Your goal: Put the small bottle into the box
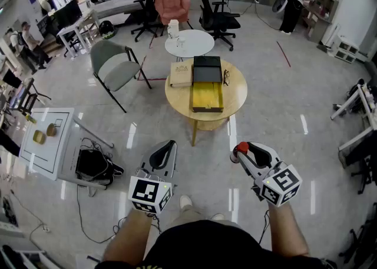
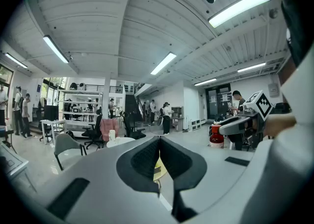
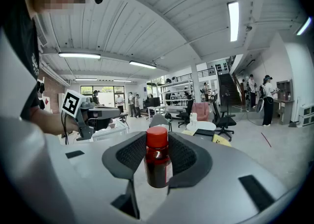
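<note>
A small dark bottle with a red cap (image 3: 157, 161) stands upright between the pads of my right gripper (image 3: 157, 155), which is shut on it. In the head view the red cap (image 1: 241, 148) shows at the tip of that right gripper (image 1: 244, 151), held over the floor in front of me. My left gripper (image 1: 165, 151) is level with it on the left, its jaws pressed together and empty (image 2: 158, 161). The box (image 1: 207, 90), black with a yellow lining and its lid laid open, lies on the round wooden table (image 1: 235, 94) ahead of both grippers.
A flat cardboard box (image 1: 181, 75) and glasses (image 1: 226, 75) share the wooden table. Behind it stands a small white round table (image 1: 189, 43) with a carton. A grey chair (image 1: 115, 67) is to the left, a white cabinet (image 1: 44, 141) and a black bag (image 1: 94, 165) nearer left.
</note>
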The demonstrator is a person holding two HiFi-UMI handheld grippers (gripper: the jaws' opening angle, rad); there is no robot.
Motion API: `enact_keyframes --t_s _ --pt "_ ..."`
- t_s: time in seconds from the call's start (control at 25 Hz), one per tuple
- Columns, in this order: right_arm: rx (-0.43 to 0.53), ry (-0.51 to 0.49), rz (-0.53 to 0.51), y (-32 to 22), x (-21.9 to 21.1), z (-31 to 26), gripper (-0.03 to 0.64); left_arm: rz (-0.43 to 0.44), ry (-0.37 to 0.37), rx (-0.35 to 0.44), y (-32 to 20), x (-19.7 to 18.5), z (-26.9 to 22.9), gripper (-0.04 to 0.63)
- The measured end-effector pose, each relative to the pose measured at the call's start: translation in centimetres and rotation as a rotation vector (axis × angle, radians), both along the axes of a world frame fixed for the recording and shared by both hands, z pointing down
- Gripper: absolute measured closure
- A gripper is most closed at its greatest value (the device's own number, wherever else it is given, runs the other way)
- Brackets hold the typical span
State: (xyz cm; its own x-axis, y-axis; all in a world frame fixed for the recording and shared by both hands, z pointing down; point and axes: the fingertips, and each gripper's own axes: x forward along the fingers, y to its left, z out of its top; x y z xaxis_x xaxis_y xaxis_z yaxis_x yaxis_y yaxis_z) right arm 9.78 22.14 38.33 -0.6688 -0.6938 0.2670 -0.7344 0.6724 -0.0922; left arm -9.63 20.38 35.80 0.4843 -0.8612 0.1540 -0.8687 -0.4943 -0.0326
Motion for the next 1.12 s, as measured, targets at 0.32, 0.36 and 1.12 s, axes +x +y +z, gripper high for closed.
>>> enact_keyframes --t_s 0.32,0.36,1.12 --pt "0.002 0.015 0.029 -3.0 -2.2 -0.3 0.466 -0.015 -0.085 0.070 -3.9 -2.9 -0.9 0.577" --pt "0.004 0.022 0.035 -3.5 -2.5 -0.3 0.466 -0.019 -0.094 0.077 -4.4 -3.3 -0.9 0.577" --pt "-0.013 0.123 0.103 -6.5 -7.7 -0.8 0.466 0.052 -0.040 0.032 -10.4 -8.9 1.6 0.577"
